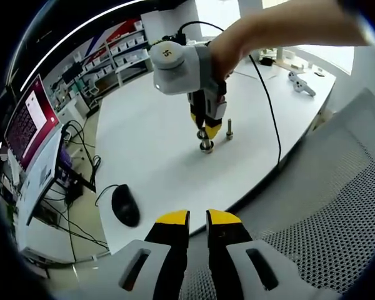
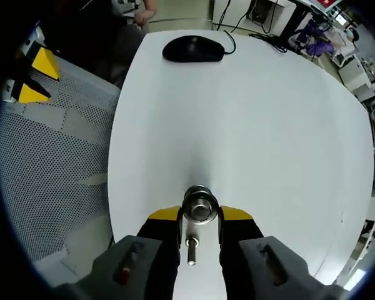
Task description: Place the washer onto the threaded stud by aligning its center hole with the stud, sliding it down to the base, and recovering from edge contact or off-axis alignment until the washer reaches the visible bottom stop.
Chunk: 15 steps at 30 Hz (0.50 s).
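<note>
On the white table [image 1: 156, 144] stands a short stud with a wide metal base [image 1: 206, 147]. A hand holds my right gripper [image 1: 207, 131] straight over it, tips pointing down. In the right gripper view the yellow-tipped jaws of that gripper [image 2: 200, 214] close on a round metal washer [image 2: 200, 206], which sits over the stud top and hides the stud below. My left gripper [image 1: 198, 219] hangs off the table over a chair, jaws nearly together with nothing between them; its yellow tips [image 2: 37, 78] show at the upper left of the right gripper view.
A slim upright bolt [image 1: 229, 129] [image 2: 191, 247] stands just beside the stud. A black mouse [image 1: 125, 205] [image 2: 192, 48] lies near the table edge. A black cable [image 1: 272, 119] crosses the table. A grey mesh chair [image 1: 337, 206] [image 2: 50, 162] adjoins the table.
</note>
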Available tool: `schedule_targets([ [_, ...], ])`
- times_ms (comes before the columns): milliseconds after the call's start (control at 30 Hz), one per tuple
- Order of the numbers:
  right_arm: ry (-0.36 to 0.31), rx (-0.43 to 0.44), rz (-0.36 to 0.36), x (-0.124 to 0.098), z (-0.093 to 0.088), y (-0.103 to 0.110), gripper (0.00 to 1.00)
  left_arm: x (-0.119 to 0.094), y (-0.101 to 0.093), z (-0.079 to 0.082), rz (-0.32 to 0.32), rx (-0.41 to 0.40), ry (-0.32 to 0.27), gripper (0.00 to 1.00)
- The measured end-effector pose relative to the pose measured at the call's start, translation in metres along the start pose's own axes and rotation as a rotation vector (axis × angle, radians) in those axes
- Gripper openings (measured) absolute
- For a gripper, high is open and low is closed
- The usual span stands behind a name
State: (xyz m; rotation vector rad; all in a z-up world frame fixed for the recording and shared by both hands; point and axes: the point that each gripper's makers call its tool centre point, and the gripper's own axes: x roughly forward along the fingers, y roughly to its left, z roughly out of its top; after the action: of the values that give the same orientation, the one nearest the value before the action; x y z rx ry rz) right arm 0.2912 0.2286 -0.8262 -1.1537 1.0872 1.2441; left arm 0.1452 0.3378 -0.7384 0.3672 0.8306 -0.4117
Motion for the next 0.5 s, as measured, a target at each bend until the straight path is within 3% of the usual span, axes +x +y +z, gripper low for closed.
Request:
schedule_targets([
  [500,0.039,0.004,0.005,0.033,-0.006,-0.001,0.23,0.0,0.0,0.0,-0.002,0.001,0.005,0.08],
])
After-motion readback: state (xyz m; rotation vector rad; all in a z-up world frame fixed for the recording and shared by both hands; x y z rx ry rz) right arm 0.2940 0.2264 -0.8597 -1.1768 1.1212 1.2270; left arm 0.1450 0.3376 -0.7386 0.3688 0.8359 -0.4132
